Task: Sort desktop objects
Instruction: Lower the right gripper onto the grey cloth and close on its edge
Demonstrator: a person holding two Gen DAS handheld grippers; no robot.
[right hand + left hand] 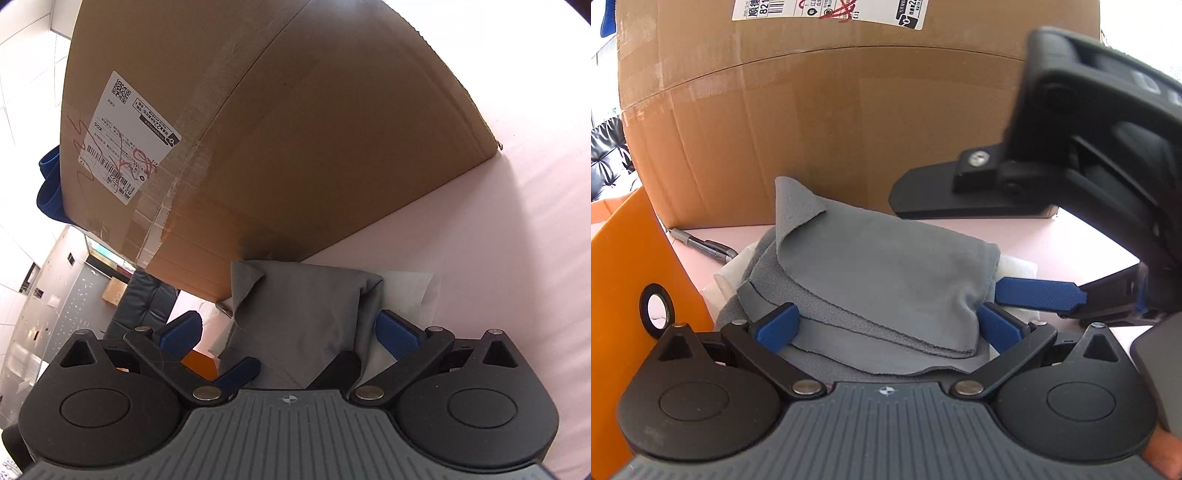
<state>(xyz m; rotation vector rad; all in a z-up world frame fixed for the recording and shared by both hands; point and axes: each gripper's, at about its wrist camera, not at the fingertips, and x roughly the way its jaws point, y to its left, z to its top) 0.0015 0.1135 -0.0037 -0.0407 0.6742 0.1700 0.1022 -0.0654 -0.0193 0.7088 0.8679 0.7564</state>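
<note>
A: What sits nearest?
B: The left gripper (886, 328), spread wide, its blue fingers (777, 326) flanking a folded grey cloth (879, 280).
A: And the right gripper (288, 334)?
B: Also spread, straddling that cloth from the other side.
A: Beyond?
B: White tissue (1019, 267) beneath it on the pink table (498, 258), a pen (701, 243), then a cardboard box (831, 122).

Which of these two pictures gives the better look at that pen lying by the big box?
The left wrist view. There the pen lies in plain sight on the pink table, at the foot of the cardboard box, its tip hidden behind the grey cloth. The right wrist view shows no pen that I can make out.
</note>
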